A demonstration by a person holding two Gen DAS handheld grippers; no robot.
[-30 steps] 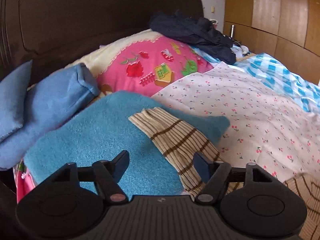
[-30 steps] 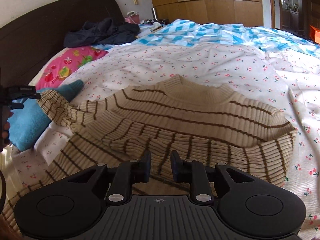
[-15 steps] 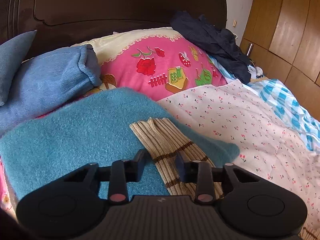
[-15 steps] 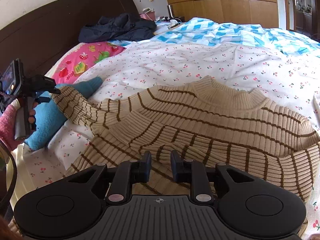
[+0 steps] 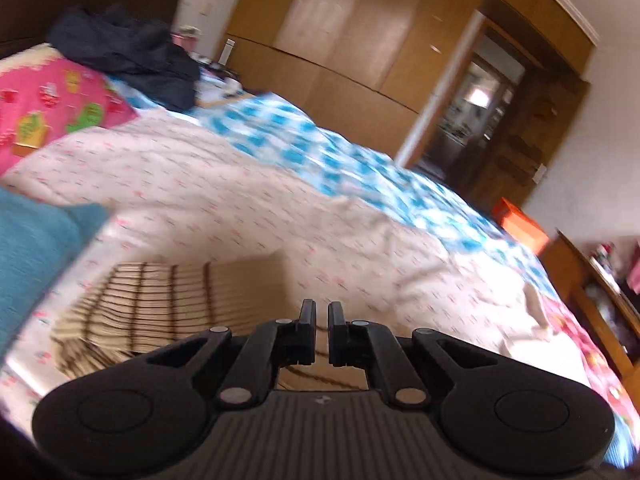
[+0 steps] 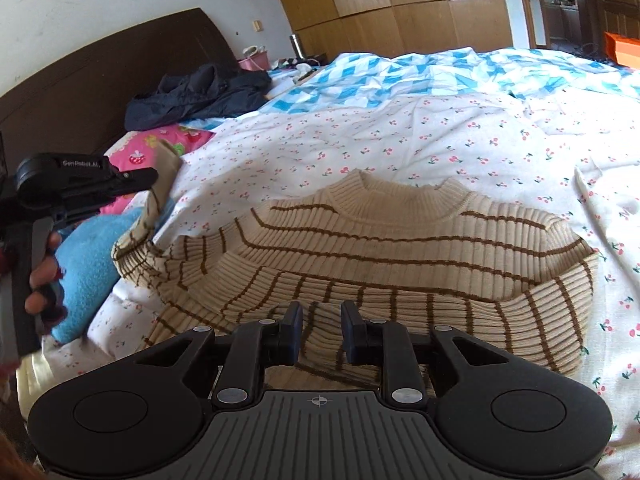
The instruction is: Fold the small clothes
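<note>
A beige sweater with brown stripes (image 6: 400, 248) lies on the floral bedspread, neck away from me, partly folded. My left gripper (image 5: 322, 316) is shut on the sweater's left sleeve cuff (image 6: 162, 184) and holds it raised above the bed; the lifted sleeve (image 5: 168, 300) hangs below it, blurred. In the right wrist view the left gripper (image 6: 148, 180) shows at the far left. My right gripper (image 6: 320, 320) hovers over the sweater's near hem, its jaws a narrow gap apart with nothing between them.
A teal towel (image 6: 92, 256) lies left of the sweater. A pink pillow (image 5: 48, 108) and a dark jacket (image 6: 200, 92) lie near the headboard. A blue checked quilt (image 6: 440, 76) covers the far bed. Wooden wardrobes (image 5: 360, 40) stand behind. An orange box (image 5: 520, 224) sits by the bed.
My left gripper closed on the sleeve cuff, lifted it off the teal towel and swung right toward the sweater body. The right gripper stayed over the hem.
</note>
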